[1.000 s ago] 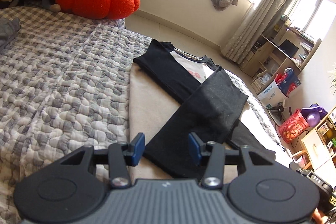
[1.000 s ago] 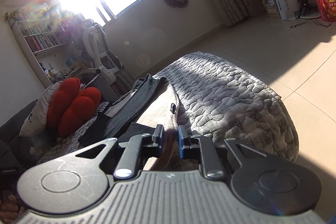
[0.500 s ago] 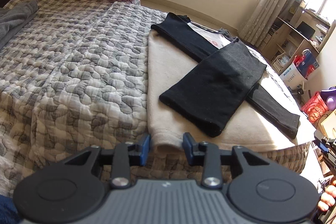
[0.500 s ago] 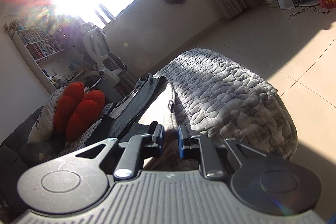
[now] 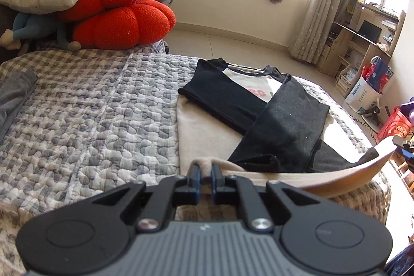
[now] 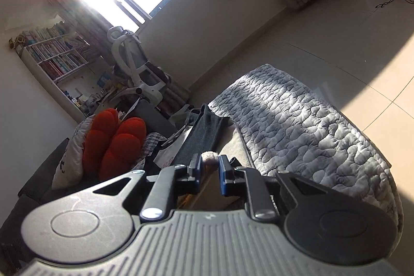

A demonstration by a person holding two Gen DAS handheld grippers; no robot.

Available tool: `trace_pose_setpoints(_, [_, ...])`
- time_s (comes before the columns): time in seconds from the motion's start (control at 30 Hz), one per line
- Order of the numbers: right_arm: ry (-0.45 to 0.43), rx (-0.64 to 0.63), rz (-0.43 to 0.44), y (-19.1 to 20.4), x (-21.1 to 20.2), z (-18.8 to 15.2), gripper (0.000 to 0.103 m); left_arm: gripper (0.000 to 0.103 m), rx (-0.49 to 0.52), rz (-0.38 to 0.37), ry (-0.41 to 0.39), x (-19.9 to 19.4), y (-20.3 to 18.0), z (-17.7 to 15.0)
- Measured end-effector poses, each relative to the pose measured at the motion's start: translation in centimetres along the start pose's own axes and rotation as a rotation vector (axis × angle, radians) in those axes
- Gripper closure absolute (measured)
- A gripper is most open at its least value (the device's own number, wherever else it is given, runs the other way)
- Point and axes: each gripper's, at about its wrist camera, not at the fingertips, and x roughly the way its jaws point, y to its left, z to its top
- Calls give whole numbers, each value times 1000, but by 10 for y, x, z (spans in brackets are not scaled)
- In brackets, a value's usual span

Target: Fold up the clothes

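On the grey quilted bed, cream shirt with black sleeves folded across, left gripper pinched tight on its near hem, right gripper pinching the other corner, lifted edge hiding the shirt's bottom, red cushions behind

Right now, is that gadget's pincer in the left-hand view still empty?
No: the left gripper is clamped on the near hem of the cream shirt, lifting that edge off the quilted bed.
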Motion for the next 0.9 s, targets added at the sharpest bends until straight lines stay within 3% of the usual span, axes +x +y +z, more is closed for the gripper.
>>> trace_pose_setpoints(0.2, [15, -69, -49, 32, 109, 66, 87, 96, 76, 74, -67, 67, -16, 109])
trace_pose_setpoints(0.37, [0, -167, -148, 46, 218, 108, 87, 96, 87, 126, -55, 170, -13, 196])
trace_pose_setpoints(0.47, [67, -214, -232, 37, 292, 115, 87, 94, 63, 139, 52, 251, -1, 216])
trace_pose_setpoints(0.57, [105, -195, -308, 17, 341, 108, 87, 94, -38, 200, 113, 308, 20, 213])
trace_pose_setpoints(0.67, [104, -246, -283, 16, 351, 100, 84, 93, -96, 192, 70, 306, 33, 211])
trace_pose_setpoints(0.7, [96, -266, -273, 18, 346, 99, 82, 82, -130, 177, 50, 301, 39, 211])
trace_pose_setpoints(0.73, [86, -285, -264, 19, 341, 100, 75, 63, -160, 167, 35, 295, 44, 210])
trace_pose_setpoints(0.77, [70, -294, -265, 20, 335, 103, 58, 58, -185, 162, 26, 288, 49, 209])
trace_pose_setpoints(0.83, [31, -310, -285, 23, 324, 110, 41, 59, -189, 164, 23, 273, 49, 206])
trace_pose_setpoints(0.9, [19, -334, -313, 28, 318, 116, 41, 59, -135, 138, 33, 259, 35, 196])
